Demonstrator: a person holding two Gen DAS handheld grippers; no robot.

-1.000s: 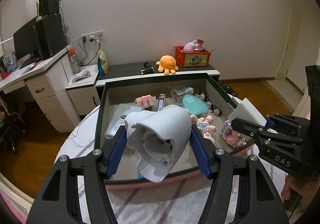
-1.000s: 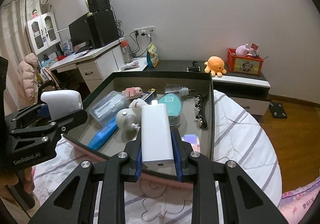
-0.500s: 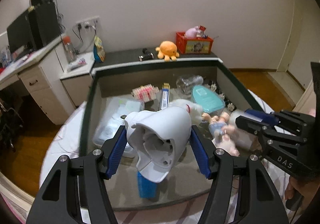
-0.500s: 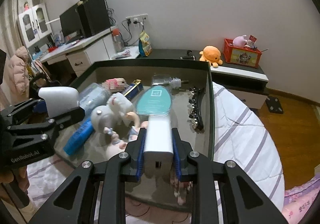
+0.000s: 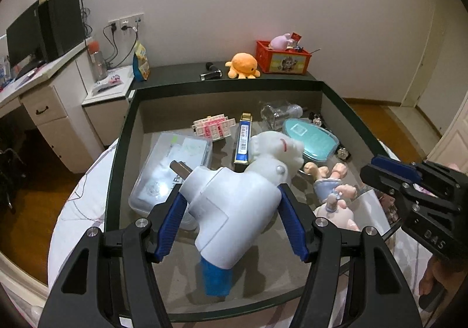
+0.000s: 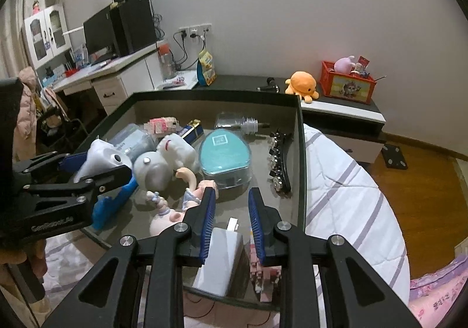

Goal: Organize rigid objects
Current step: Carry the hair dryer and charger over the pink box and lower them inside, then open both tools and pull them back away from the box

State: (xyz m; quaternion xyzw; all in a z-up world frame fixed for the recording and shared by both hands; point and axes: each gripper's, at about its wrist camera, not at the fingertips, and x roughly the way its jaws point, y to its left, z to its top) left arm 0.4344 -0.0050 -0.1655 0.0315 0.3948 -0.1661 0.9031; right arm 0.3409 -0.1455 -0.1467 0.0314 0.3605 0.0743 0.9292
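Observation:
My left gripper (image 5: 231,222) is shut on a white plug adapter (image 5: 231,211), held over the dark storage box (image 5: 117,158); it also shows in the right wrist view (image 6: 99,161). My right gripper (image 6: 231,221) is open above a white power bank (image 6: 219,260) that lies in the box's near right corner, beside a pink block toy (image 6: 264,275). The right gripper also shows in the left wrist view (image 5: 389,175).
In the box lie a doll (image 6: 175,211), a white plush (image 5: 275,152), a teal case (image 6: 223,155), a clear plastic box (image 5: 172,167), a blue tube (image 5: 216,281), a hair clip (image 6: 279,164) and a hairbrush (image 6: 242,123). A striped bedcover (image 6: 345,190) lies to the right.
My right gripper lowered the power bank into the box's near corner and opened. My left gripper moved forward over the box and the adapter turned in its grip.

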